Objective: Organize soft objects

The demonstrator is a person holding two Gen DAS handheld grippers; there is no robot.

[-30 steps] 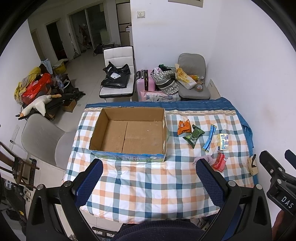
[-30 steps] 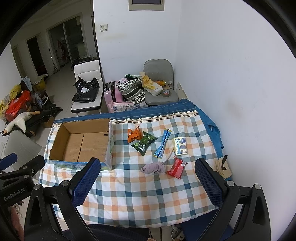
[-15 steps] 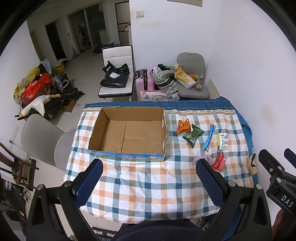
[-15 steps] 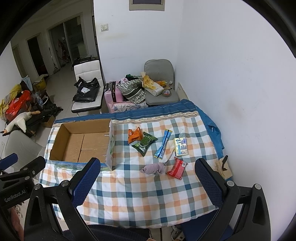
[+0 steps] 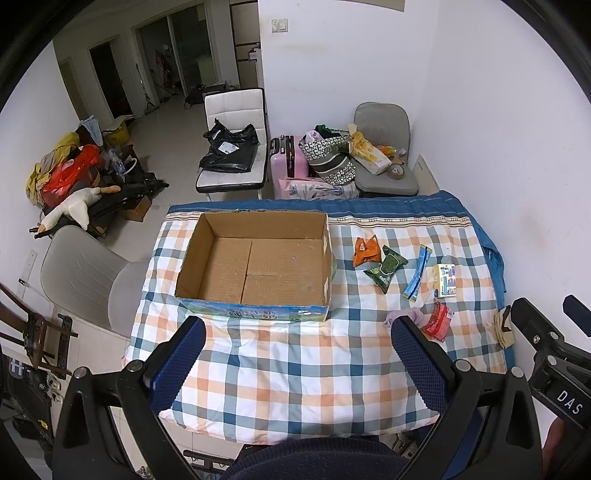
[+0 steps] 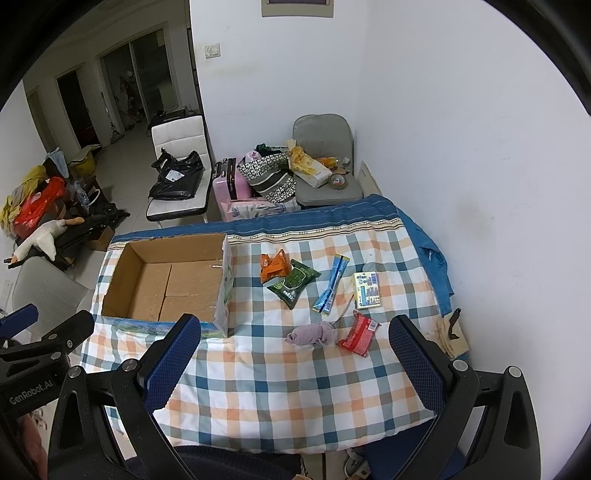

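Both the left gripper (image 5: 297, 334) and the right gripper (image 6: 295, 332) hover with fingers spread wide, holding nothing. The crumpled lilac cloth (image 6: 313, 334) lies bunched near the bed's (image 6: 280, 398) right edge, just beside a red packet (image 6: 359, 336). The open cardboard box (image 6: 166, 288) stands empty towards the left edge.

In front of me a white wall (image 5: 369, 74) carries a light switch (image 5: 279, 25), and another white wall (image 6: 480, 147) runs along my right. Against the far wall stand a white padded chair (image 5: 236, 110) with a black bag (image 5: 229, 147) on its seat, a pink suitcase (image 5: 286, 158) and a grey chair (image 5: 384, 122) piled with odds and ends. The surface is covered by a checked cloth (image 5: 295, 362) over a blue one (image 5: 369, 206). To my left sits a pale grey chair (image 5: 77, 273). Beyond it the pale tiled floor (image 5: 162, 122) runs back to dark glass doors (image 5: 192, 44). A heap of clothes and bags with a white plush goose (image 5: 74, 210) lies by the left wall.
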